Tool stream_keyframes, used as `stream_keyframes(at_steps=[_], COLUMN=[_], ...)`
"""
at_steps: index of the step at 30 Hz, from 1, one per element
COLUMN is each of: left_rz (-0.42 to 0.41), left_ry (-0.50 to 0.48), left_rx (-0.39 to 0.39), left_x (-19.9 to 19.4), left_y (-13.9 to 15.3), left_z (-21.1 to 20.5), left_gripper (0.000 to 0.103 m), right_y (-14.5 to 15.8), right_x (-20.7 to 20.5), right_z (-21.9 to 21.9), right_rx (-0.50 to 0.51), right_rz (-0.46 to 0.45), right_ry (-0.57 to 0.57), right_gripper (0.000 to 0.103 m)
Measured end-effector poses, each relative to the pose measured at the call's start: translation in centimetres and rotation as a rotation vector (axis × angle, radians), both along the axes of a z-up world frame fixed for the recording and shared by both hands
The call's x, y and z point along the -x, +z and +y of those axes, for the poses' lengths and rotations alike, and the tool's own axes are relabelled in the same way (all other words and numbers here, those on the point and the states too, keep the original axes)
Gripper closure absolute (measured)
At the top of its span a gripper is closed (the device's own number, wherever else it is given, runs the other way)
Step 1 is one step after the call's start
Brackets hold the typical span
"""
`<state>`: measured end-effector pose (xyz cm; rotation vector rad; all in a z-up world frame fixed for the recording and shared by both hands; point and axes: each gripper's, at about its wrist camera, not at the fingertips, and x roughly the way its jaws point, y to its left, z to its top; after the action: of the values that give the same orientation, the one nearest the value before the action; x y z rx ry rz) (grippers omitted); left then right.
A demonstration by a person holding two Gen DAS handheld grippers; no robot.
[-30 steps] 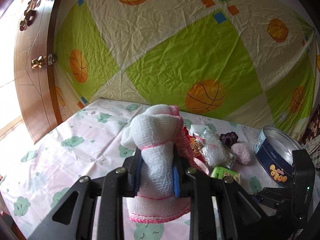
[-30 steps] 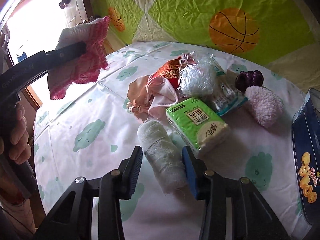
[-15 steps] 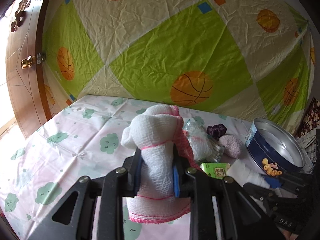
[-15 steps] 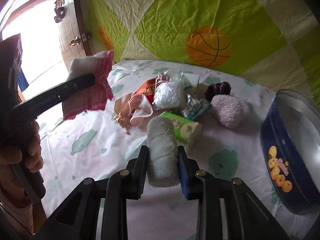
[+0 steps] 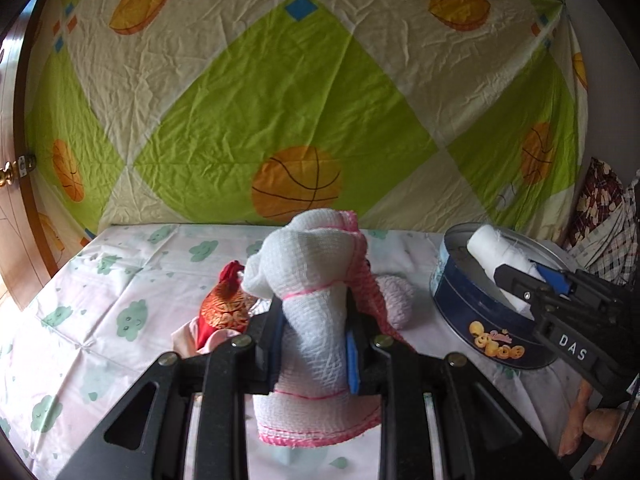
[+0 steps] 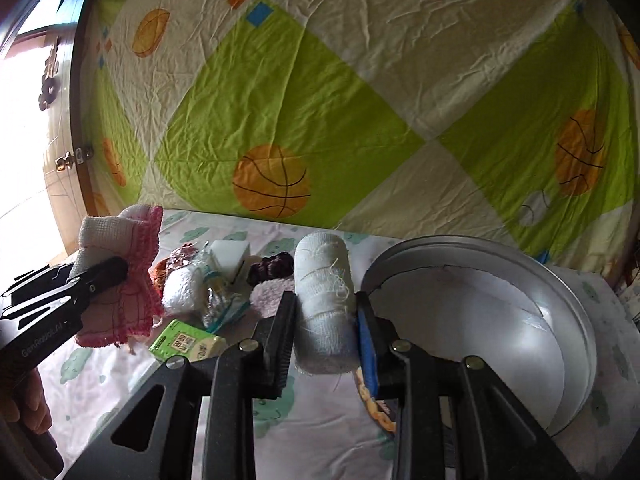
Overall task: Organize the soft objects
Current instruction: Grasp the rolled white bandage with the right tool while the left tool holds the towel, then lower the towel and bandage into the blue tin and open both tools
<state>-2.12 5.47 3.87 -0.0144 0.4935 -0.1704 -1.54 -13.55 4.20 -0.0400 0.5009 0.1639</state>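
My left gripper (image 5: pixel 314 336) is shut on a folded white cloth with pink edging (image 5: pixel 310 300), held above the bed. In the right wrist view that cloth (image 6: pixel 120 276) hangs at the left. My right gripper (image 6: pixel 325 338) is shut on a white gauze roll (image 6: pixel 324 300), raised at the left rim of the round blue tin (image 6: pixel 520 304). The left wrist view shows the gauze roll (image 5: pixel 496 256) over the open tin (image 5: pixel 480 312). Behind both lies a pile of soft things: a red and gold pouch (image 5: pixel 224 304) and a fluffy pink puff (image 5: pixel 396 292).
On the bed sheet (image 6: pixel 120 380) lie a green tissue pack (image 6: pixel 188 346), a plastic-wrapped white bundle (image 6: pixel 182 292), a white block (image 6: pixel 230 256) and a dark purple scrunchie (image 6: pixel 272 266). A green basketball-print cloth (image 5: pixel 280 100) covers the wall behind. A wooden door (image 6: pixel 60 120) stands at the left.
The right gripper closed on the gauze roll, lifted it off the sheet and carried it right to the tin. The left gripper swung right with its cloth still held.
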Motion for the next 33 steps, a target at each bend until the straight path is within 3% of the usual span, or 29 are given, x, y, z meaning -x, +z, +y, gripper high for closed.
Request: stream_keyframes(at_steps=[12,20,33], left_rz=[0.020,0.020,0.016], left_ry=[-0.064,-0.070,-0.109], left_rx=[-0.069,-0.104,-0.088], left_x=[-2.9,-3.9,-4.4], left_y=[0.1,-0.1,0.1], left_z=[-8.2,-11.1,-13.7], left_gripper=[0.081,0.081,0.081], right_y=[1.3,1.1,0.7], right_x=[1.4,1.3,0.9], right_z=[-5.3,-7.8,-11.0], right_rx=[0.023,0.010,0.031], right_rz=[-0.146,-0.145,-0.140], right_ry=[-0.157,-0.204,-0.273], right_gripper=[0.072,0.072,0.072])
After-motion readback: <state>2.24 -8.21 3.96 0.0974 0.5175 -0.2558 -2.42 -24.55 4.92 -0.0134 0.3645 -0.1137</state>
